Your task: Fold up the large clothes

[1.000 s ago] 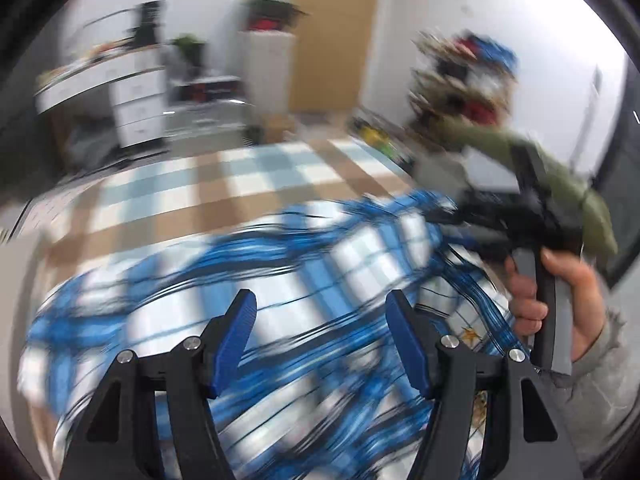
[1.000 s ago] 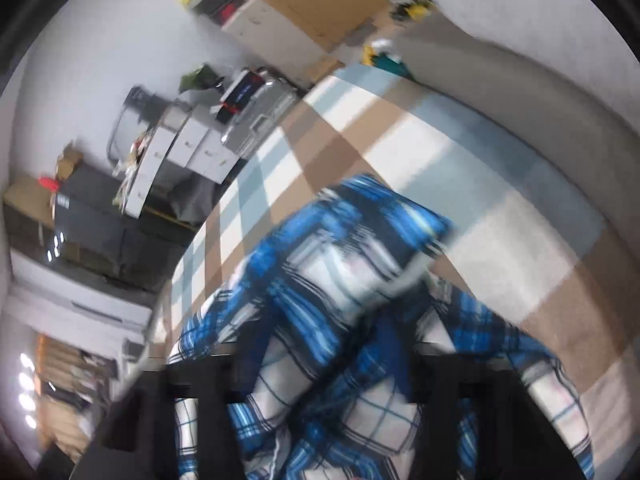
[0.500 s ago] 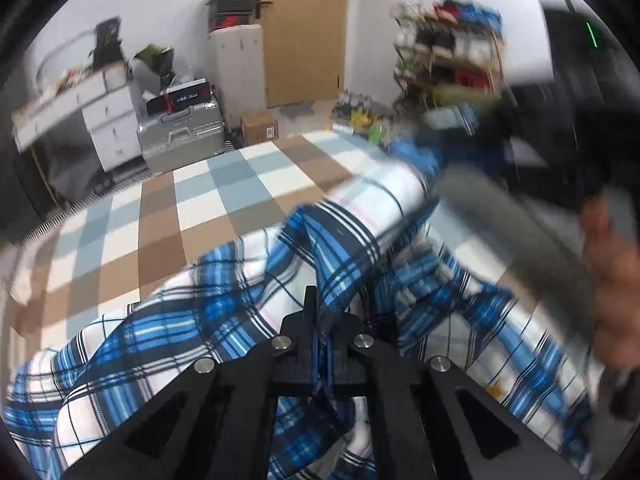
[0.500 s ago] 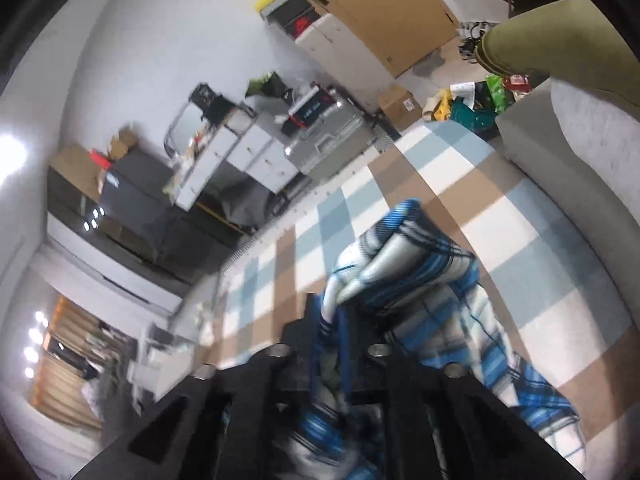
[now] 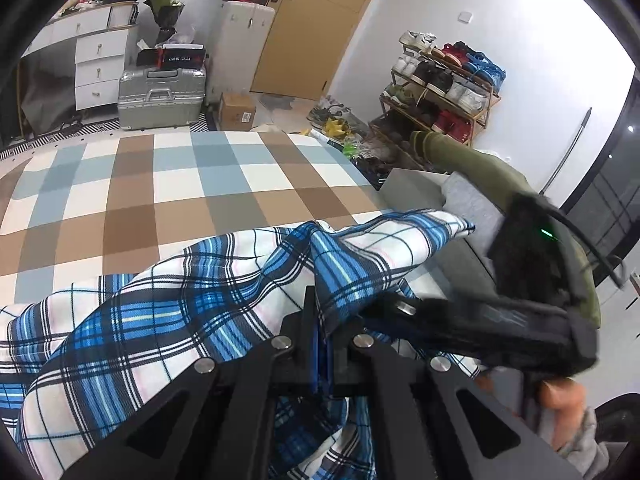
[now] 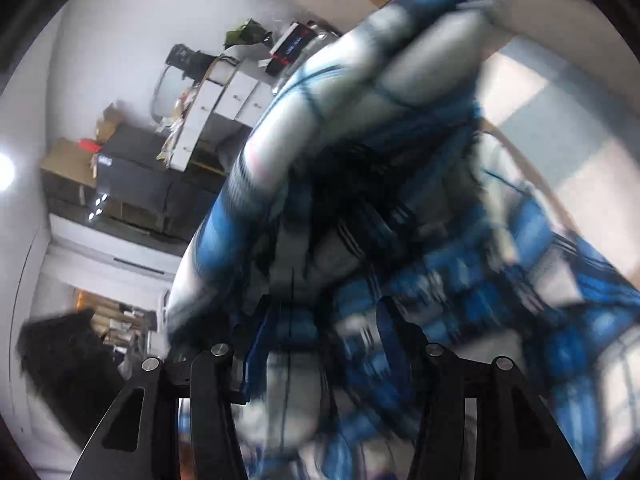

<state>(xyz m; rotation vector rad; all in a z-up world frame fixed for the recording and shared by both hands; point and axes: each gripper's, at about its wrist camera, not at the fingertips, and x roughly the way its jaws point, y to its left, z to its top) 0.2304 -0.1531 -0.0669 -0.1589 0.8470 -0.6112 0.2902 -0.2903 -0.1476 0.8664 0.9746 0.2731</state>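
Left gripper jaws pinch the plaid shirt; right gripper jaws opening, shirt between.

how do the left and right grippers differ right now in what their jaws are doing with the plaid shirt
The left gripper is shut, its jaws pinching a fold of the plaid shirt; the right gripper has its jaws apart and opening, with blurred cloth between them, apparently no longer clamped. The left wrist view is sharp; the right wrist view is smeared with motion. Both have black frames with blue pads and are at the same shirt.
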